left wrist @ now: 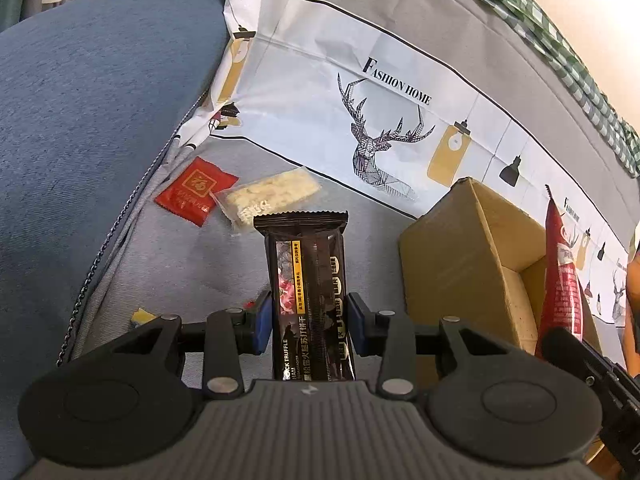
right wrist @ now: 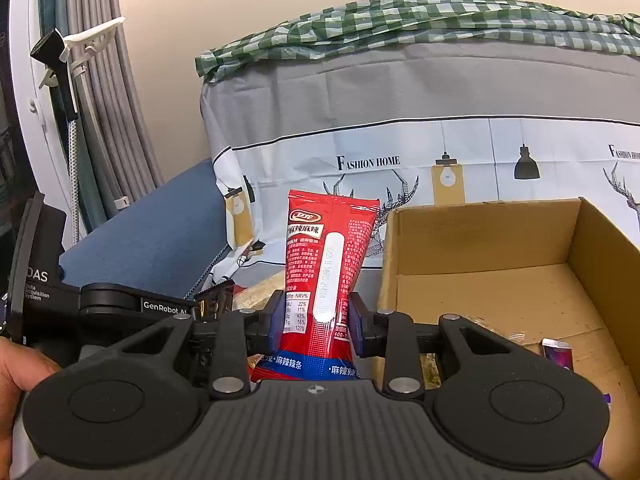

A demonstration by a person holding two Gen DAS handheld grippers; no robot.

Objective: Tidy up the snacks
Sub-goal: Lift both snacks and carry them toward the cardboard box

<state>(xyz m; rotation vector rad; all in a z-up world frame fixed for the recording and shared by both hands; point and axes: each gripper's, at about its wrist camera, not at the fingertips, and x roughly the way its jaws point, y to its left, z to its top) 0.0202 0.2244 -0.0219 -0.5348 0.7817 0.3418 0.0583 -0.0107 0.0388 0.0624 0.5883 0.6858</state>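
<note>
My left gripper (left wrist: 312,320) is shut on a black cracker packet (left wrist: 308,280) and holds it above the grey cloth, left of the open cardboard box (left wrist: 460,248). My right gripper (right wrist: 316,320) is shut on a red spicy-strip packet (right wrist: 324,256), held upright just left of the box (right wrist: 480,240); this packet also shows in the left wrist view (left wrist: 560,276). A small red sachet (left wrist: 194,190) and a clear packet of pale nougat (left wrist: 272,196) lie on the cloth ahead of the left gripper. A purple wrapper (right wrist: 558,354) lies inside the box.
A blue cushion (left wrist: 80,120) rises on the left. A deer-print cloth (left wrist: 380,120) covers the upright back behind the box, with a green checked cloth (right wrist: 400,16) on top. A small yellow scrap (left wrist: 140,316) lies near the left fingers. The left gripper body (right wrist: 120,304) is beside the right one.
</note>
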